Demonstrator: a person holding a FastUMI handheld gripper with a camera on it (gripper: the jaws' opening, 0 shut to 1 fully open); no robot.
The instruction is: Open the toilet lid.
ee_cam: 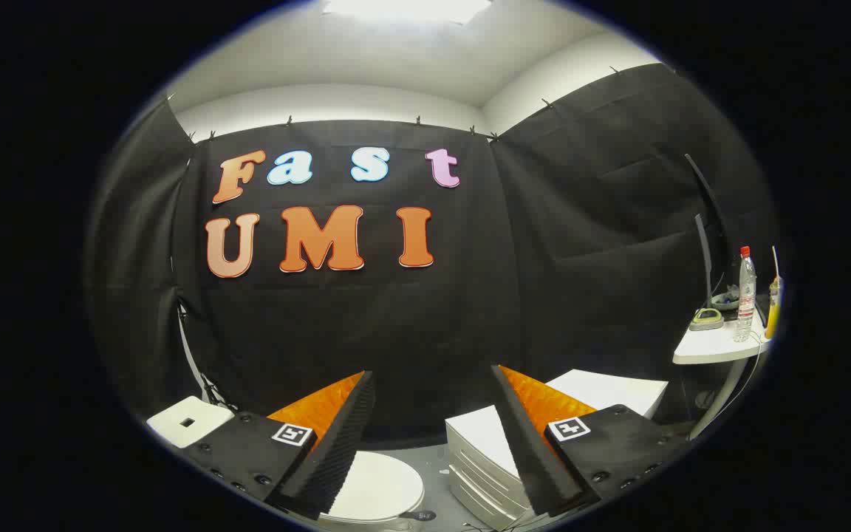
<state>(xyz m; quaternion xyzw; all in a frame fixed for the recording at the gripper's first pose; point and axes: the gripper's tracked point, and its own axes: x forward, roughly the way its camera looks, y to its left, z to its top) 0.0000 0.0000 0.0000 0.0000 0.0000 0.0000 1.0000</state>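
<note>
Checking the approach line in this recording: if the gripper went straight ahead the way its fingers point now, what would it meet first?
Probably the black cloth wall. The gripper is open, its fingers aimed above the closed toilet lid, which lies low between them. Depth is unclear, but nothing else seems to stand in that line.

Booth draped in black cloth [425, 325], lit from above

A ceiling light [407, 9] is seen overhead; a white bench [713, 347] is tucked beside white drawers [481, 458].

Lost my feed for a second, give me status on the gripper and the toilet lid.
Gripper open, fingers spread, holding nothing. Toilet lid closed, low between the fingers, not touched. White drawer unit beside the toilet; nothing on the lid.
</note>
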